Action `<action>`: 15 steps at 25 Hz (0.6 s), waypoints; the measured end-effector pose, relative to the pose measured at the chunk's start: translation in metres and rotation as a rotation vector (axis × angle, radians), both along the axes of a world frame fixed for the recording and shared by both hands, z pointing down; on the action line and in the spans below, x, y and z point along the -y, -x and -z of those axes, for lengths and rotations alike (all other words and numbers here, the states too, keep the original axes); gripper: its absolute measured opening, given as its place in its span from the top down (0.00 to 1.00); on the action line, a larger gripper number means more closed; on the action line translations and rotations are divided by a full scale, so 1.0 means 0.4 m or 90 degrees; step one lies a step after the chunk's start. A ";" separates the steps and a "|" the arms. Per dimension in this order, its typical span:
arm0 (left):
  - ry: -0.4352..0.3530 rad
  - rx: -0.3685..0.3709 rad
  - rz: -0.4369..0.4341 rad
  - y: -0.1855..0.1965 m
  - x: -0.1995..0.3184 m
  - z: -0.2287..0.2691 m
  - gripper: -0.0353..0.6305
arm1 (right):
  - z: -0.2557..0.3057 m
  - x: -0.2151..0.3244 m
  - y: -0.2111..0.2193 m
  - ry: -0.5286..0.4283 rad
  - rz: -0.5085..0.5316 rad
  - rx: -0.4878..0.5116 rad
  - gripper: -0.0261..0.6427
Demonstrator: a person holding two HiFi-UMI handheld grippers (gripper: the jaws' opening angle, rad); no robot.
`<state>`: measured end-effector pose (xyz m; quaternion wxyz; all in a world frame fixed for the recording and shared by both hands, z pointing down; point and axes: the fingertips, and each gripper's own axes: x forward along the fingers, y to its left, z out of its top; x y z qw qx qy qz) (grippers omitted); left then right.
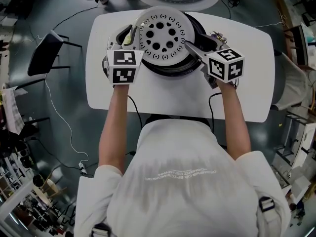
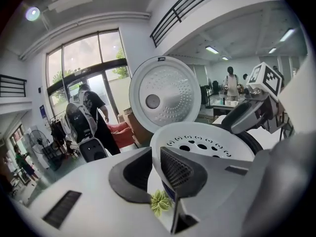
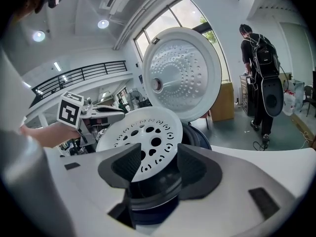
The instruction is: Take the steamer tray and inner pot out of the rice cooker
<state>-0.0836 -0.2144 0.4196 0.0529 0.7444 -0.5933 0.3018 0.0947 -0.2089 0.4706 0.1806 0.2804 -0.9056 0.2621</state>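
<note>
Desk [image 1: 98,83]: white, with the rice cooker [image 1: 198,29] at its 12 o'clock edge and the lid [image 2: 165,95] swung up behind it. The steamer tray [image 1: 163,33] sits over the cooker mouth, tilted and not seated flat. It covers the inner pot, so I can't confirm the pot, but it's probably still inside. Left gripper [image 2: 155,169]: jaws narrow, pinched on the tray rim at the tray's 9 o'clock. Right gripper [image 3: 158,157]: jaws wide. The rim at the tray's 3 o'clock lies between them against the left pad, and the right pad is clear, so no clamp. Key relation: the grippers sit opposite each other across the tray, but only the left one carries it. Lifting now risks the tray pivoting, so close the right gripper first.
</note>
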 end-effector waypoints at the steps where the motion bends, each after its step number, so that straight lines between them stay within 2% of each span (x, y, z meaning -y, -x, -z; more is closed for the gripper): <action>1: 0.001 -0.011 0.008 0.008 -0.005 0.001 0.85 | 0.001 -0.001 -0.001 -0.001 0.002 -0.004 0.62; 6: 0.011 -0.064 0.040 0.044 -0.017 -0.015 0.85 | 0.013 0.011 -0.004 -0.012 0.015 -0.019 0.61; 8: 0.012 -0.078 0.042 0.050 -0.017 -0.023 0.85 | 0.021 0.016 0.008 -0.014 0.025 -0.022 0.61; 10: 0.013 -0.092 0.038 0.046 -0.019 -0.030 0.84 | 0.020 0.017 0.015 -0.008 0.034 -0.032 0.57; 15: 0.003 -0.130 0.031 0.047 -0.024 -0.034 0.82 | 0.010 0.011 0.024 0.023 0.041 -0.037 0.59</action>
